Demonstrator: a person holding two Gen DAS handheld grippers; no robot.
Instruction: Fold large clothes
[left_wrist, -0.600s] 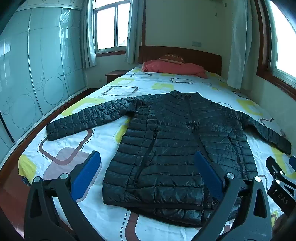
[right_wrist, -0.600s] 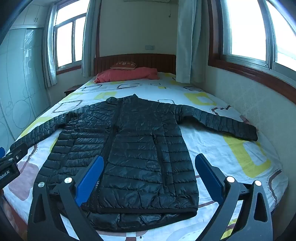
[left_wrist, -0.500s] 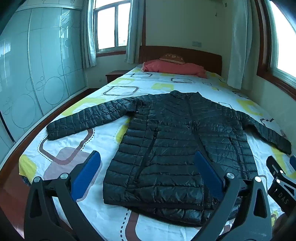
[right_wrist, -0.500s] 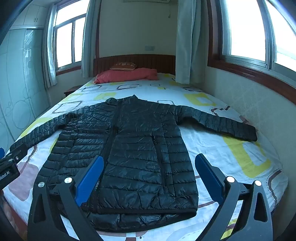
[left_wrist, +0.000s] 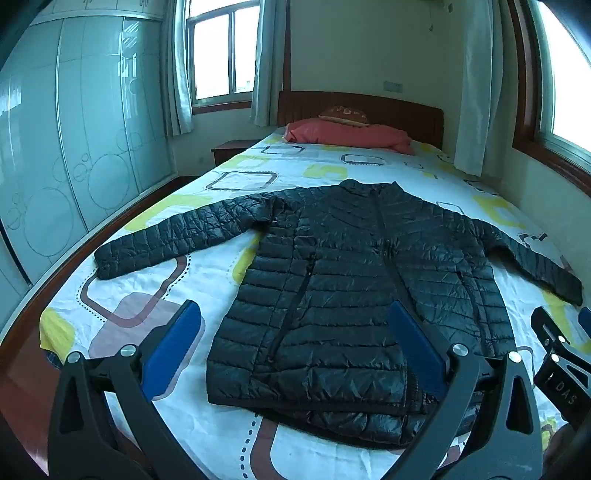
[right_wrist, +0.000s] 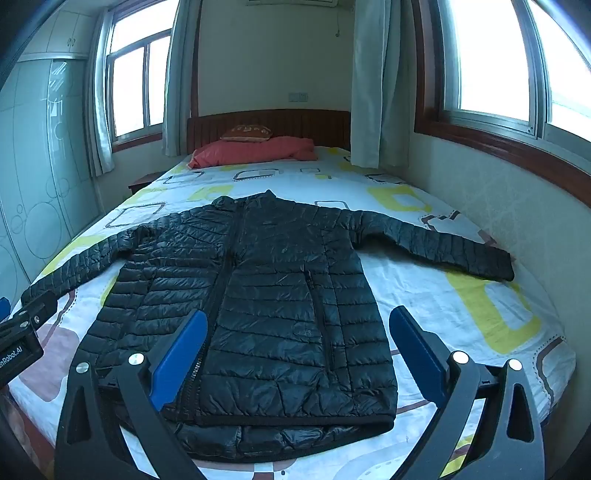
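A black quilted puffer jacket (left_wrist: 351, 280) lies flat on the bed, front up, zipped, both sleeves spread out to the sides. It also shows in the right wrist view (right_wrist: 258, 295). My left gripper (left_wrist: 295, 339) is open and empty, held above the jacket's hem at the foot of the bed. My right gripper (right_wrist: 297, 343) is open and empty, also above the hem. The right gripper's body shows at the right edge of the left wrist view (left_wrist: 561, 369).
The bed (left_wrist: 147, 295) has a white sheet with coloured squares. A red pillow (left_wrist: 347, 133) lies at the wooden headboard. A glass wardrobe (left_wrist: 74, 147) stands on the left, a wall with windows (right_wrist: 498, 74) close on the right.
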